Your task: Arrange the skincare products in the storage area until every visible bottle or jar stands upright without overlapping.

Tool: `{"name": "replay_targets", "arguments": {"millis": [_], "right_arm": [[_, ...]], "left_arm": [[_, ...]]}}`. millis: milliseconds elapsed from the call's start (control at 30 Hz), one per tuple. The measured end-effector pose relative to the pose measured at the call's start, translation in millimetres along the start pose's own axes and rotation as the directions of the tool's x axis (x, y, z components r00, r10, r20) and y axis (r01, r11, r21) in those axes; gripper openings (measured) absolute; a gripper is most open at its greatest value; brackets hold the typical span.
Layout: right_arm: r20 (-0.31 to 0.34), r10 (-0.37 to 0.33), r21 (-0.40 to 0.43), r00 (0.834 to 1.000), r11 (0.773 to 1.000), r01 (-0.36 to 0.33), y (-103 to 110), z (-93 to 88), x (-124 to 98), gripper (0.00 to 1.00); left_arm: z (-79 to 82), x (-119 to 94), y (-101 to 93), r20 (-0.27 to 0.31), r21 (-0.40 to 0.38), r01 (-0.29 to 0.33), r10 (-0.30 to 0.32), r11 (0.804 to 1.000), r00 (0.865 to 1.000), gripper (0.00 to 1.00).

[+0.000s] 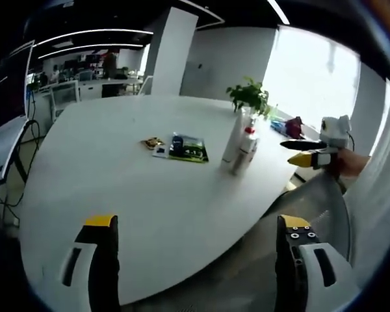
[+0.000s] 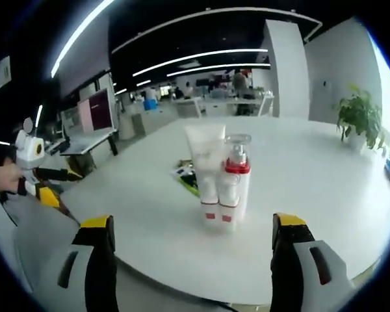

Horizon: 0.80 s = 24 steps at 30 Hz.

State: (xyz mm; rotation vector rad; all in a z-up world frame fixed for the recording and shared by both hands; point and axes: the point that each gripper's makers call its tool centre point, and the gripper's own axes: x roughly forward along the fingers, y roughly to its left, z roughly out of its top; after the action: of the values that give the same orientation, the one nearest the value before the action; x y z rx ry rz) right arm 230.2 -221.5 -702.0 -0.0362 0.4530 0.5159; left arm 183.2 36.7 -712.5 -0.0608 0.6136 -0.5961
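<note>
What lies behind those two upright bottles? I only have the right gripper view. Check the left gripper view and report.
Observer: A green packet lies flat on the table, apart from the tube and pump bottle.
Operator: Check beyond the packet.
Observer: A small brownish item lies beside it, too small to identify.
Operator: Report the left gripper.
Observer: The left gripper is open and holds nothing.

Open-plan office: large white worktop (image 1: 117, 169), rows of desks (image 2: 234, 104) with monitors (image 2: 94, 110), ceiling strip lights (image 2: 201, 55), potted plant (image 2: 359, 117), white column (image 1: 172, 49).
</note>
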Motion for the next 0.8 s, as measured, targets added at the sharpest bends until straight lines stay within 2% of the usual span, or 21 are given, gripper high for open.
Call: {"name": "replay_targets", "arguments": {"millis": [133, 233, 433, 600, 633, 700, 800], "right_arm": [[-0.003, 0.006, 0.011, 1.0, 1.0, -0.006, -1, -2.4, 0, 1.0], [0.0, 0.002, 0.021, 1.0, 1.0, -0.002, -3, -2.6, 0, 1.0], [0.012, 0.003, 0.035, 1.0, 0.999, -0.003, -5, -2.1, 0, 1.0], [0.018, 0.012, 0.042, 1.0, 0.999, -0.012, -1, 0.3, 0, 1.0], [0.017, 0.011, 0.042, 1.0, 0.999, -0.012, -1, 0.1, 0, 1.0], [0.016, 0.006, 0.04, 1.0, 0.999, -0.007, -2, 0.1, 0, 1.0], [0.011, 0.006, 0.039, 1.0, 0.999, -0.007, -2, -0.6, 0, 1.0]], "left_arm": [[4.6, 2, -1.3, -0.011, 0.018, -0.002, 0.002, 1.0, 1.0, 0.94], [14.7, 4, -0.3, -0.007, 0.032, -0.002, 0.002, 0.999, 1.0, 0.93], [24.0, 16, 2.6, -0.02, 0.051, 0.003, -0.002, 0.999, 1.0, 0.93], [35.6, 32, -4.3, -0.034, 0.056, 0.046, -0.044, 0.997, 0.998, 0.94], [37.8, 34, -4.4, -0.035, 0.053, 0.05, -0.048, 0.997, 0.998, 0.94], [41.2, 42, -9.6, -0.048, -0.001, 0.086, -0.085, 0.996, 0.995, 0.93], [44.8, 56, -0.1, -0.058, -0.007, 0.077, -0.077, 0.997, 0.995, 0.97]]}}
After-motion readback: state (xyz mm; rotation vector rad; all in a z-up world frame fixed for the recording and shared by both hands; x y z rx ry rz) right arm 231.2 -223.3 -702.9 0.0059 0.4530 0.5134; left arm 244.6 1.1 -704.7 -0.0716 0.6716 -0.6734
